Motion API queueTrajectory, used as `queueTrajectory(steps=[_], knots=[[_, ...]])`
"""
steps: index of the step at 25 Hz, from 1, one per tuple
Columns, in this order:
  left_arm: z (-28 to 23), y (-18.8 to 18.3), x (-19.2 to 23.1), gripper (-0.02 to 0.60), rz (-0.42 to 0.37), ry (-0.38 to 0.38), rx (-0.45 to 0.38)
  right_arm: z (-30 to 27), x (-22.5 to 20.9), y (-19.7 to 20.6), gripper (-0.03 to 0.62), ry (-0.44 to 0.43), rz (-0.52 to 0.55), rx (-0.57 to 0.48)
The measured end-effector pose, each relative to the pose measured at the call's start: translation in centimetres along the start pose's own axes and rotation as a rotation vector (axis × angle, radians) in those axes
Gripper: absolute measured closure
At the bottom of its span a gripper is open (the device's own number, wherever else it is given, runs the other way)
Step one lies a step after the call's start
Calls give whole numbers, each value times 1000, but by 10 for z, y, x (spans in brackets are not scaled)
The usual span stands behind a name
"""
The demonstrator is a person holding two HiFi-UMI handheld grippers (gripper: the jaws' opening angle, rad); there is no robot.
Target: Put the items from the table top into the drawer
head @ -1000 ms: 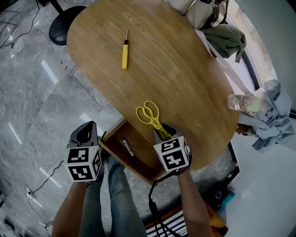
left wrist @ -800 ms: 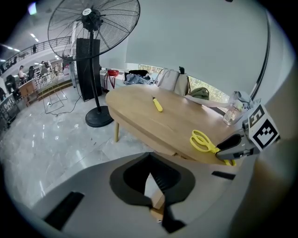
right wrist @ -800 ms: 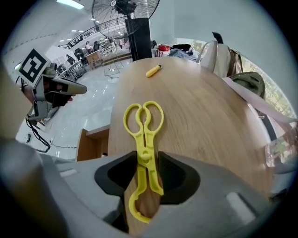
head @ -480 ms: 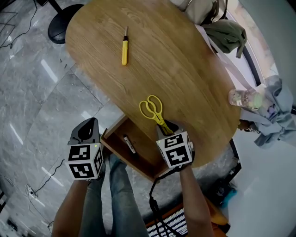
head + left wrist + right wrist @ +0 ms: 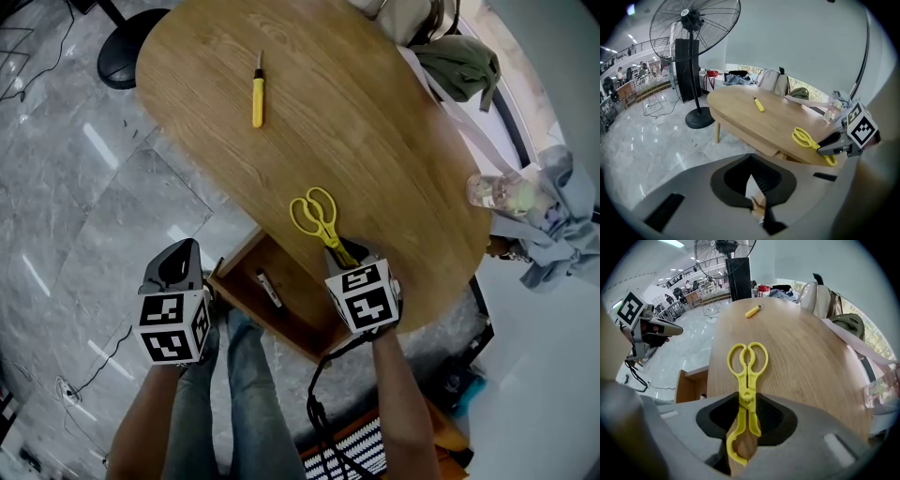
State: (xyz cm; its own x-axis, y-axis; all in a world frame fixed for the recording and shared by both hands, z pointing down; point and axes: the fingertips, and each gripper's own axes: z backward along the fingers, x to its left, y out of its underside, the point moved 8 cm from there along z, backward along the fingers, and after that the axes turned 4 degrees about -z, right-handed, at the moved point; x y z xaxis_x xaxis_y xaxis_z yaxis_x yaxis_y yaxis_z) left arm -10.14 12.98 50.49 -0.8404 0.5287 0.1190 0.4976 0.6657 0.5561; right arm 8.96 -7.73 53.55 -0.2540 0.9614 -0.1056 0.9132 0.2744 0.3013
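Left gripper [image 5: 174, 265]: held over the floor, beside the drawer's left; fingers together, nothing between them.
Right gripper [image 5: 343, 253]: pointing steeply down at the bench's near edge; fingers apart on either side of the yellow tongs' far arms. They have just been closing in, but no press on the plastic shows.
Drawer [image 5: 298, 317]: pulled out from under the bench's near edge, between the two grippers; wooden, open.
Small dark item [image 5: 269, 289]: lies inside the drawer towards its left; too small to name.
Yellow tongs [image 5: 317, 212]: scissor-shaped plastic, flat on the bench near its front edge. Finger loops point away from the right gripper, the curved tip end lies between its fingers.
Bench [image 5: 375, 131]: oval wooden top.
Yellow screwdriver [image 5: 257, 101]: alone on the bench's far left part, well apart from the tongs.
Clear bottle [image 5: 500, 192]: at the bench's right edge.
Standing fan [image 5: 696, 28]: on the floor beyond the bench.
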Motion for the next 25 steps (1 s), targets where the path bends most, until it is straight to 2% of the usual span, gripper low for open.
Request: queueTrajectory(steps=[12,25], knots=[[10,9,13,588,-29,30,2,15,22,7,477,39,-11,-16],[25,27,31,588,-105,83,5,26,70,32,477,61,-37,-23]])
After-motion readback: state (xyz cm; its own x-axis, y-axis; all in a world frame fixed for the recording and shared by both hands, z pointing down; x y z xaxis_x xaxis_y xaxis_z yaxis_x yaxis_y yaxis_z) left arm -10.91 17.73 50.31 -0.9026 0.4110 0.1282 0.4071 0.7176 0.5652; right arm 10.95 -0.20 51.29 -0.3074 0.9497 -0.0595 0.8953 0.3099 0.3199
